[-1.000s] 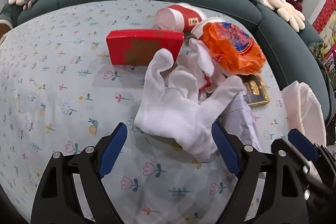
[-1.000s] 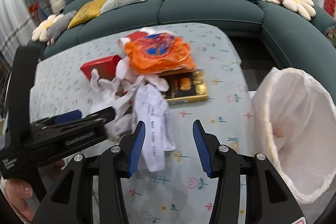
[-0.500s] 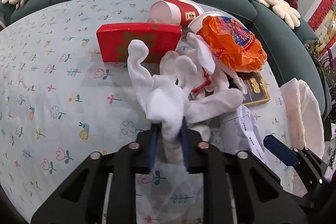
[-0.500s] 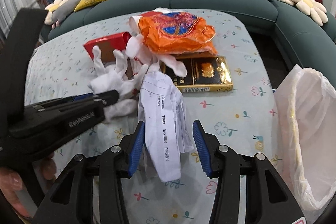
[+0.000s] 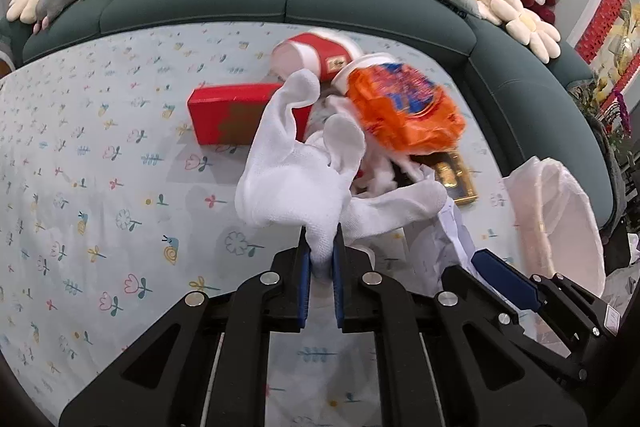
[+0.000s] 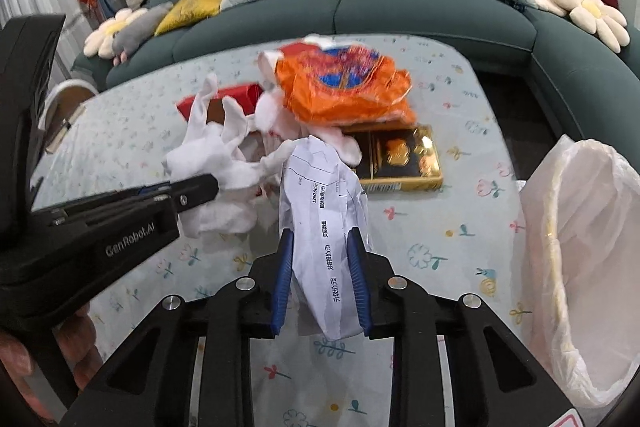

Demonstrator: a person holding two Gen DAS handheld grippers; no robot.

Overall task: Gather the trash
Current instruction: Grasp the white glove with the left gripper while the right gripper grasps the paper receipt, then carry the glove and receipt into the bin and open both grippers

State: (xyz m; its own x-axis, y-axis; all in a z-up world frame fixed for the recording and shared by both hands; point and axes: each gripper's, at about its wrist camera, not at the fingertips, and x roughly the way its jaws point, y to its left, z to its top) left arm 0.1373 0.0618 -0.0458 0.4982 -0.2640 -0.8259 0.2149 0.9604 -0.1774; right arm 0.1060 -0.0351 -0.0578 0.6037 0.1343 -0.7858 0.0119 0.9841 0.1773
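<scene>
Gripping a white glove, left gripper; right gripper clamps the paper receipt; lined bin lies rightward, nearer it.

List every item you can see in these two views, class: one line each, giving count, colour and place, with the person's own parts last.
white cloth glove: one, white, pinched in the left gripper.
printed paper slip: one, white, between the right gripper's fingers.
crinkled orange plastic bag: one, orange and blue, atop the pile.
flat red box: one, red, behind the glove.
black-and-gold box: one, beside the pile.
red-and-white paper cups: two, lying at the far edge.
white bin liner: one, right of the table.
floral tablecloth: one, pale blue.
teal sofa: one, behind.
left gripper: shut.
right gripper: closing around the slip.
</scene>
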